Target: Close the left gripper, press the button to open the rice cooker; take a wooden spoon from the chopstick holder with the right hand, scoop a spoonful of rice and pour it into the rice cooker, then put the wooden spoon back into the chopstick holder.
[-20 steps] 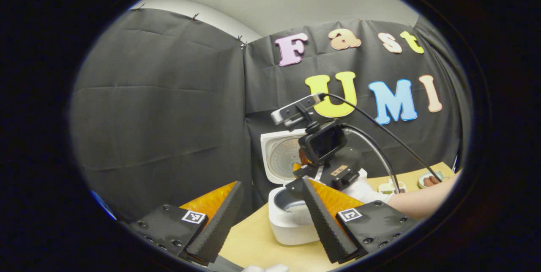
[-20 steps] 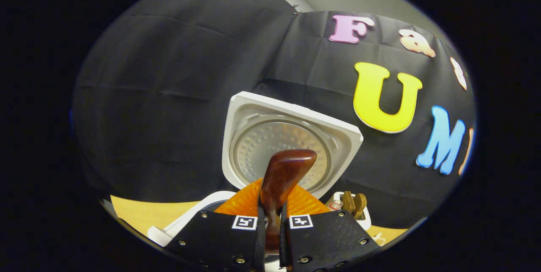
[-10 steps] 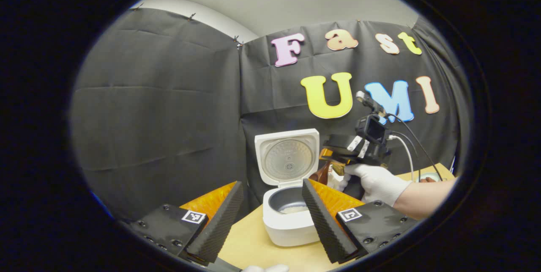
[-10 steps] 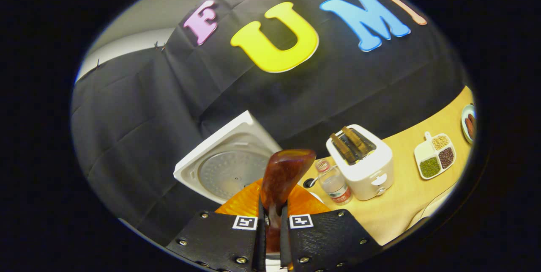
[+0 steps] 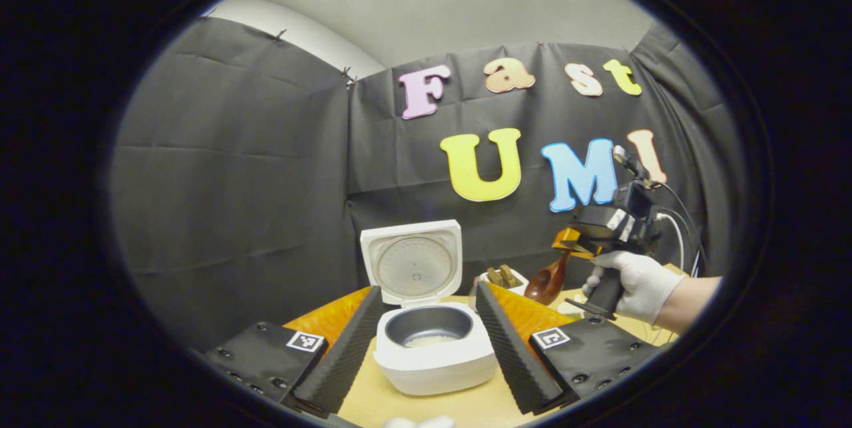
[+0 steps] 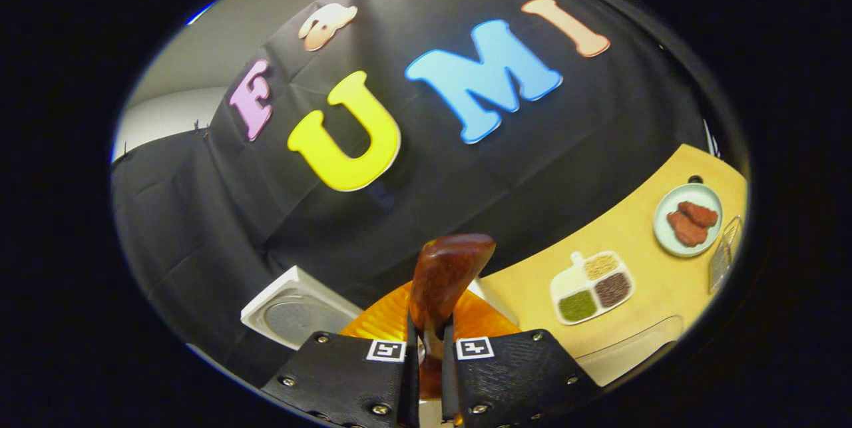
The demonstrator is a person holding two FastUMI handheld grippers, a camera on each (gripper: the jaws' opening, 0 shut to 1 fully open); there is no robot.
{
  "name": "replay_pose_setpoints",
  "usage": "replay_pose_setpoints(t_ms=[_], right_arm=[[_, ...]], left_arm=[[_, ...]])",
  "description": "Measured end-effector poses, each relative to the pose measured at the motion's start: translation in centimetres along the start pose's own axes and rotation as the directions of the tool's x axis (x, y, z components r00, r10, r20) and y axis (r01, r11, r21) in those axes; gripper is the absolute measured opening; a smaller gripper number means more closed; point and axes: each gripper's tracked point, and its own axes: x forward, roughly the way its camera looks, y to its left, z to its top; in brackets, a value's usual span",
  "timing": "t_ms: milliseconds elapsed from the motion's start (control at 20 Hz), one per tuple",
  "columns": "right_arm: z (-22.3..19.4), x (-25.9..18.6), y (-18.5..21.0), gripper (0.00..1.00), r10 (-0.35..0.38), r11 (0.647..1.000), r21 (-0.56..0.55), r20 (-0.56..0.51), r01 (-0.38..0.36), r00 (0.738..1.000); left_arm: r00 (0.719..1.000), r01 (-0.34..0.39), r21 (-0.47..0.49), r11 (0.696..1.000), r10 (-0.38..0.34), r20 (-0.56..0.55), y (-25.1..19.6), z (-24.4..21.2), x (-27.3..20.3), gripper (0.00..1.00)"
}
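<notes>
Since half a second before, the right gripper (image 5: 571, 246) had swung away from the rice cooker (image 5: 432, 355) toward 3 o'clock in the left gripper view, and the cooker had slid to sit framed between the left gripper's own fingers.

Nearest in that view, the left gripper (image 5: 426, 341) had its jaws set wide apart, gripping nothing. Just beyond stood the rice cooker on the table (image 5: 426, 408), lid (image 5: 413, 261) upright and open, pale rice low in the inner pot. Farther off at 3 o'clock, a gloved hand (image 5: 629, 285) held the right gripper's handle roughly upright — forearm reaching in from the right edge — with the wooden spoon (image 5: 547, 283) hanging bowl-down from its jaws.

In the right gripper view, the jaws were clamped on the wooden spoon's (image 6: 442, 281) handle, the bowl rising toward 12 o'clock. The cooker lid (image 6: 296, 311) lay at 8 o'clock; a divided dish (image 6: 592, 288) of grains and a plate (image 6: 689, 218) sat at 3 o'clock.
</notes>
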Motion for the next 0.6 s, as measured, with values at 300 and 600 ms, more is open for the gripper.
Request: replay_pose_setpoints(t_ms=[300, 600], right_arm=[[7.7, -6.0, -16.9, 0.13, -0.237, 0.971, 0.059, 0.106, 0.232, 0.966], [11.7, -12.8, -30.9, 0.13, -0.43, 0.903, 0.073, 0.176, 0.424, 0.886]], left_arm=[[0.998, 0.065, -0.002, 0.998, -0.065, 0.004, -4.7, 0.9, -1.1, 0.99], [0.996, 0.086, 0.025, 0.996, -0.086, -0.008, -8.1, 1.2, -1.9, 0.97]])
